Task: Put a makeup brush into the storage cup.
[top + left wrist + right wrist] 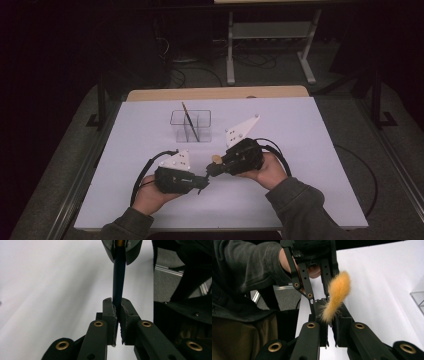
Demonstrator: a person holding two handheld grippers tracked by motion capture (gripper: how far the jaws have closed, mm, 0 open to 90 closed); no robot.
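A brush with a dark blue handle [117, 282] and fluffy orange bristles [337, 295] is held between both grippers just above the white table. My left gripper [118, 308] is shut on the handle's end. My right gripper [329, 315] is shut on the brush at the base of the bristles, which stick out past its jaws. In the high view the two grippers meet tip to tip near the table's front middle, left gripper [204, 181] below right gripper [211, 170], with the orange bristles [216, 159] showing just above them.
A clear box with compartments [172, 120] stands behind the grippers toward the table's middle, with another thin dark brush [190, 125] leaning in it. The white table top [300, 150] spreads to the right. A wooden strip [215, 93] runs along the far edge.
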